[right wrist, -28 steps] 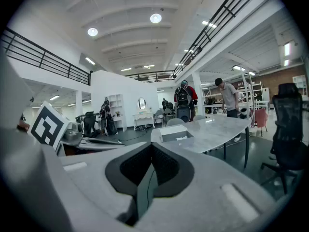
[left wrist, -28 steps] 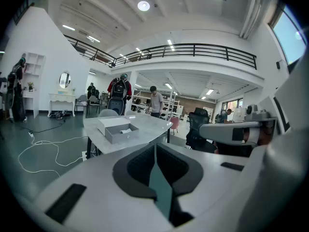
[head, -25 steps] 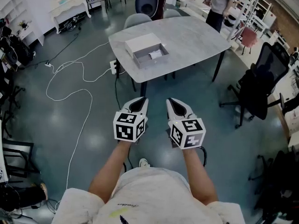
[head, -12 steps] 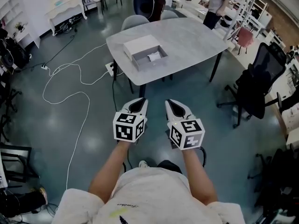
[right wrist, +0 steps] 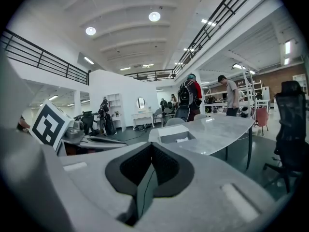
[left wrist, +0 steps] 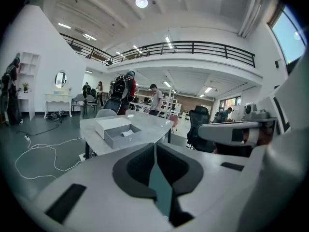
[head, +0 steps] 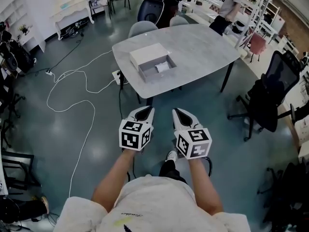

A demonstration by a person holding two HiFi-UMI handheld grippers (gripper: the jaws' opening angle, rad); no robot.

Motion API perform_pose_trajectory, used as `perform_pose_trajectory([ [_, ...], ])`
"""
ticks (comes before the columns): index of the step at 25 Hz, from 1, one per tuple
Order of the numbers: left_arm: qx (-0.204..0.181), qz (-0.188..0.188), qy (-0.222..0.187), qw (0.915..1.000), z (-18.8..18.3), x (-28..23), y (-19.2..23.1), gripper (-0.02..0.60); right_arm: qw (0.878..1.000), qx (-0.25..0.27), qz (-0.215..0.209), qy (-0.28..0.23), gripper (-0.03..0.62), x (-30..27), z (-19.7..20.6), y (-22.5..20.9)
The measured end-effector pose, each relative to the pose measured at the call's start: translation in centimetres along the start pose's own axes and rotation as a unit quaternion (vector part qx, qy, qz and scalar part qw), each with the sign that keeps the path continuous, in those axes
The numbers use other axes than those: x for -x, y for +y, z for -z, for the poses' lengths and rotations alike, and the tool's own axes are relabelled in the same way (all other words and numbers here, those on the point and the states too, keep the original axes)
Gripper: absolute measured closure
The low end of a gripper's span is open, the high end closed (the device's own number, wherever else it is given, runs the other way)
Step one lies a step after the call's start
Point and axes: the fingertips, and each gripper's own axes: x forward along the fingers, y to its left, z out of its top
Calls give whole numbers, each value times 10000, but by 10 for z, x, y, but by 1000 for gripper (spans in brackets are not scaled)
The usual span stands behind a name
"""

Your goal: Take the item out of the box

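Hand-held grippers (head: 143, 112) (head: 182, 114) closed, white item (head: 162, 67) in box (head: 155, 76)

The box (head: 146, 53) sat on the table (head: 203, 37) toward its near left end, with the item (head: 162, 67) lying inside the open half nearer the person. The left gripper (head: 144, 111) and right gripper (head: 180, 112) were side by side over the floor, in front of the table and well apart from it. A cable (head: 72, 88) looped across the floor left of the table, an office chair (head: 270, 93) stood to its right, and a chair (head: 143, 28) stood behind it.
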Motion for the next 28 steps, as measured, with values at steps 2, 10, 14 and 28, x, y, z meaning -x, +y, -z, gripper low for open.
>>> perform_pose_trajectory([
  [2,-14,-68,12,10000,-5,-10,5,560,10000,-3,-63,-22,589,-10,-4,-8],
  [10,-26,-260,78,9996,-29,-58,17,560,9998,10,-204,-7,589,-48,-25,-48],
  [14,18,-381,96,9992,-39,-84,21,560,9995,81,-318,25,589,-66,-34,-72],
  [28,127,-883,134,9959,-69,-158,24,560,9961,143,-865,89,589,-107,-60,-142],
])
